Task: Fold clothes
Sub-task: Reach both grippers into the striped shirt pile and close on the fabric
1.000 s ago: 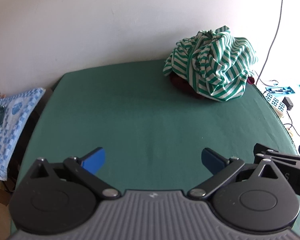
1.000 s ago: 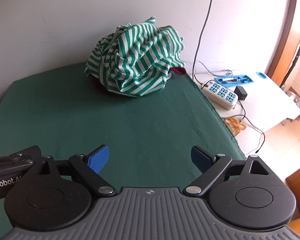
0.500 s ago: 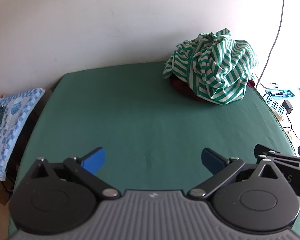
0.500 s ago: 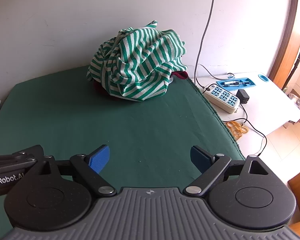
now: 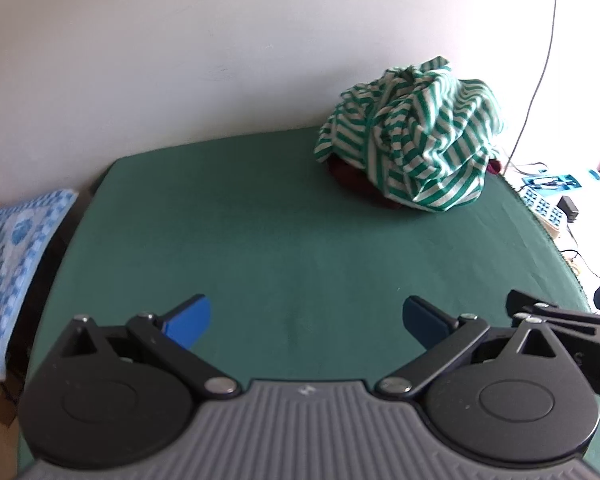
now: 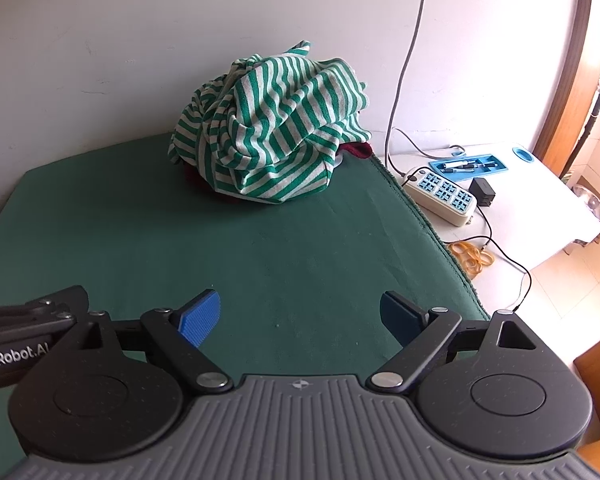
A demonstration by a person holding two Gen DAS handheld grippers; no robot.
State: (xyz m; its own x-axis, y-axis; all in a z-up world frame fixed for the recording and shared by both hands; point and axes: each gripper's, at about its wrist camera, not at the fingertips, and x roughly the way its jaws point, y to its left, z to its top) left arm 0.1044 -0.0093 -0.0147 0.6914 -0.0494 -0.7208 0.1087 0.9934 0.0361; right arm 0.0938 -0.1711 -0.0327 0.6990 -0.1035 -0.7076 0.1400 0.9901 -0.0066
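Green-and-white striped knit garment (image 6: 268,136) is bunched up in a heap at the far end of the green cloth-covered desk (image 6: 300,256), sitting upper centre in the right wrist view and upper right in the left wrist view (image 5: 412,140), with a dark maroon piece of clothing (image 5: 356,180) poking out underneath it. Both claws are spread wide with nothing in them: left claw (image 5: 306,316) and right claw (image 6: 300,316) hover over bare desk at the bottom of their frames, well apart from the pile. Off the desk's right edge there's a beige power strip with blue sockets (image 6: 440,196).
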